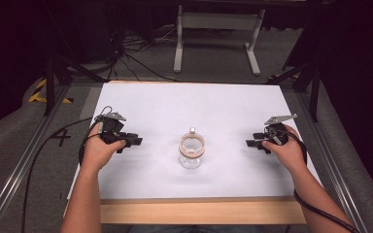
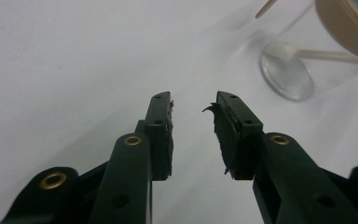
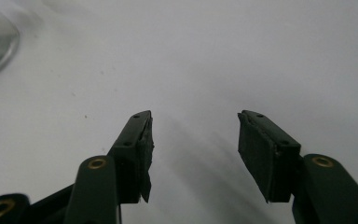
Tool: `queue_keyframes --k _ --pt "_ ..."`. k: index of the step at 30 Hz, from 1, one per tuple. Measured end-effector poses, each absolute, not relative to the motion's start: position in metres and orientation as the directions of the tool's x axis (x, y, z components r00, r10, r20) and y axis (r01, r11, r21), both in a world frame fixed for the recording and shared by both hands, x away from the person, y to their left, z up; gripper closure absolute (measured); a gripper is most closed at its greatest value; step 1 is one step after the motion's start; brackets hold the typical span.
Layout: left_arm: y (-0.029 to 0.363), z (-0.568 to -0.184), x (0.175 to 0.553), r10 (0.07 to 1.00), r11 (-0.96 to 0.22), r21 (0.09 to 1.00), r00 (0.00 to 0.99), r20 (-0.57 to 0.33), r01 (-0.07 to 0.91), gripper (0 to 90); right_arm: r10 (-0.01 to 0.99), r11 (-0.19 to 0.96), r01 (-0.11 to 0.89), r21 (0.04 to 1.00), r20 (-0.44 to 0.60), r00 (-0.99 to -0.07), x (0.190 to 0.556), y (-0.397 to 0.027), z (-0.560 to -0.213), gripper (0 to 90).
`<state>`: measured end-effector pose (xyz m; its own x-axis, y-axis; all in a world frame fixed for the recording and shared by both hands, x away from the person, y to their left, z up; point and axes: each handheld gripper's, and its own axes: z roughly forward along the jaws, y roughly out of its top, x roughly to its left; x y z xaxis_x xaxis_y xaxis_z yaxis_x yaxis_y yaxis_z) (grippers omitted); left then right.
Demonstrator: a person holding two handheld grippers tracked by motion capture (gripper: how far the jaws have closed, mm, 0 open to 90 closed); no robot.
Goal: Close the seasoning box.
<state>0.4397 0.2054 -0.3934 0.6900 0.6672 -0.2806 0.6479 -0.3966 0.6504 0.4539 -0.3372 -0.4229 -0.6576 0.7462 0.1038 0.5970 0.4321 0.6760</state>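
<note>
Jar (image 1: 192,151) mid-table (image 1: 175,107), between left tool (image 1: 137,141) and right tool (image 1: 249,142), apart from both.

Clear glass jar (image 1: 191,156) with tan, perhaps wooden, rim; white table (image 1: 175,104)

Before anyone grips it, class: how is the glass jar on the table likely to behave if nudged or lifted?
The jar looks like clear glass, so it is probably rigid, breakable and slippery against the pads. It stands upright on a round base; a low push would likely slide it, a high one might tip it. On its side it would probably roll.
</note>
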Motion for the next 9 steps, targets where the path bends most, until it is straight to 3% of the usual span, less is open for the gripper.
queue_keyframes --k 7,9 --pt "0.203 -0.402 0.442 0.675 -0.423 0.616 0.685 -0.275 0.664 65.4 0.746 0.412 0.578 0.704 0.104 -0.658 0.445 -0.334 -0.435 46.5" --pt "0.202 -0.403 0.442 0.672 -0.426 0.616 0.687 -0.275 0.663 64.5 0.746 0.424 0.532 0.733 0.051 -0.664 0.44 -0.333 -0.429 46.1"
